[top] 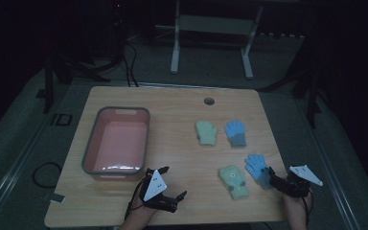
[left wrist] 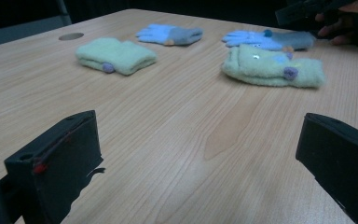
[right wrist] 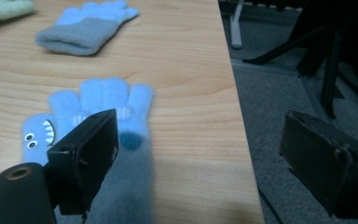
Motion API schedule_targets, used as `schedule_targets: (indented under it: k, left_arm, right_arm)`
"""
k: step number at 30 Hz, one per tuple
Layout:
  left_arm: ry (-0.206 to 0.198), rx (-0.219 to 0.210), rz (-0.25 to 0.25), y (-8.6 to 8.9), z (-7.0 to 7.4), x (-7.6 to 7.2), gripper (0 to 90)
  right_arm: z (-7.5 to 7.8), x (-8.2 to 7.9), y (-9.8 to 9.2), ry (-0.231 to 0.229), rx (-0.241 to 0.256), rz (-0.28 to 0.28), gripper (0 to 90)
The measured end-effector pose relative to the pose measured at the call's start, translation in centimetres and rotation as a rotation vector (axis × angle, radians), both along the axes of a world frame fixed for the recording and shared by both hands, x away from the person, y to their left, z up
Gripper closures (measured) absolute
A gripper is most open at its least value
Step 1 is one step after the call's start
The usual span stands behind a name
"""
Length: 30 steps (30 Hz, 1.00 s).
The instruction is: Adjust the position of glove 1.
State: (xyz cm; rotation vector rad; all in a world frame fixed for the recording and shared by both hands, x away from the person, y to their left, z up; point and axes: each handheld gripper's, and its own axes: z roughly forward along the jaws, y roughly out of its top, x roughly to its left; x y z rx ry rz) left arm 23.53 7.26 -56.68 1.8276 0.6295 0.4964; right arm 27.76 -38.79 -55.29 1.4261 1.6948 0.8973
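Note:
Four gloves lie on the right half of the wooden table. A green mitten and a blue glove lie farther back. A second blue glove with a shark face and a second green mitten lie near the front. My left gripper stands open over bare wood, left of the near green mitten. My right gripper is open at the near blue glove, its left jaw over the grey cuff and its right jaw past the table's edge.
A pink basin with a grey rim stands at the table's left and holds nothing. A round cable hole sits near the far edge. The table's right edge drops to grey carpet. A white frame stands beyond the table.

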Motion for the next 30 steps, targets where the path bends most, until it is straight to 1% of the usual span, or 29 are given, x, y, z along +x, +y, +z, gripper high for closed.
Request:
schedule_targets:
  k: [1, 2, 4, 6, 7, 9, 10, 11, 12, 13, 14, 15, 17, 19, 20, 22, 23, 24, 26, 27, 28, 30]
  left_arm:
    - [0.002, -0.004, 0.0, 0.0, 0.0, 0.0, 0.0]
    - [0.003, -0.009, -0.001, 0.1, 0.0, 0.0, 0.0]
    - [0.007, -0.013, 0.001, 0.1, 0.0, 0.0, 0.0]
    - [0.008, -0.014, 0.0, 0.1, 0.0, 0.1, 0.1]
    - [0.008, -0.011, -0.001, 0.1, 0.0, 0.1, 0.0]
    - [0.007, -0.011, -0.001, 0.1, 0.0, 0.1, 0.1]
    - [0.006, -0.008, -0.003, 0.1, 0.0, 0.1, 0.1]
    - [0.006, -0.006, -0.003, 0.1, 0.0, 0.1, 0.0]
    - [0.006, -0.005, -0.004, 0.1, 0.0, 0.1, 0.0]
    - [0.005, -0.004, -0.004, 0.1, 0.0, 0.1, 0.0]
    - [0.005, -0.004, -0.005, 0.1, 0.0, 0.1, 0.1]
    - [0.006, -0.004, -0.005, 0.1, 0.0, 0.1, 0.1]
    - [0.006, -0.004, -0.007, 0.0, 0.0, 0.1, 0.0]
    - [0.005, -0.001, -0.008, 0.0, 0.0, 0.1, 0.0]
    - [0.005, -0.001, -0.009, 0.0, 0.0, 0.1, 0.0]
    - [0.004, -0.001, -0.009, 0.0, 0.0, 0.1, 0.1]
    - [0.004, -0.001, -0.008, 0.0, 0.0, 0.0, 0.0]
    - [0.004, -0.002, -0.009, 0.0, 0.0, 0.0, 0.0]
    - [0.004, 0.0, -0.01, 0.0, 0.0, 0.1, 0.0]
    - [0.007, -0.002, -0.012, 0.0, 0.0, 0.1, 0.0]
    - [0.007, -0.002, -0.012, 0.0, 0.0, 0.1, 0.0]
    - [0.009, -0.006, -0.011, 0.1, 0.0, 0.1, 0.0]
  right_arm:
    - [0.1, 0.0, 0.0, 0.007, 0.009, 0.005, 11.7]
    - [0.3, -0.1, -0.1, 0.004, 0.025, 0.01, 11.7]
    - [0.5, -0.1, 0.0, 0.008, 0.022, 0.01, 11.7]
    - [0.7, -0.1, -0.1, 0.024, 0.011, 0.007, 11.6]
    - [0.8, -0.1, -0.1, 0.039, 0.012, 0.005, 11.5]
    - [1.0, -0.1, -0.2, 0.059, 0.046, 0.02, 11.9]
    - [1.1, 0.0, -0.3, 0.093, 0.062, 0.029, 13.7]
    - [1.3, 0.4, -0.6, 0.179, 0.151, 0.08, 14.6]
    - [1.3, 0.4, -0.6, 0.179, 0.151, 0.08, 14.6]
    - [1.4, 0.6, -0.7, 0.207, 0.184, 0.103, 16.9]
    - [1.5, 0.7, -0.7, 0.229, 0.185, 0.108, 19.0]
    - [1.7, 0.9, -0.7, 0.244, 0.181, 0.107, 18.3]
    - [2.1, 1.1, -0.5, 0.268, 0.198, 0.117, 15.6]
    - [2.6, 1.3, -0.1, 0.266, 0.184, 0.109, 12.9]
    - [2.9, 1.3, 0.1, 0.256, 0.17, 0.117, 12.6]
    - [3.5, 1.5, 0.7, 0.235, 0.135, 0.129, 12.0]
    - [4.1, 1.8, 1.3, 0.222, 0.112, 0.139, 11.8]
    - [4.1, 1.8, 1.3, 0.222, 0.112, 0.139, 11.8]
    - [4.6, 2.2, 1.9, 0.219, 0.102, 0.166, 11.4]
    - [5.2, 2.6, 2.5, 0.207, 0.093, 0.181, 11.4]
    - [5.2, 2.6, 2.5, 0.207, 0.093, 0.181, 11.4]
    - [5.9, 3.0, 3.0, 0.198, 0.093, 0.199, 11.4]
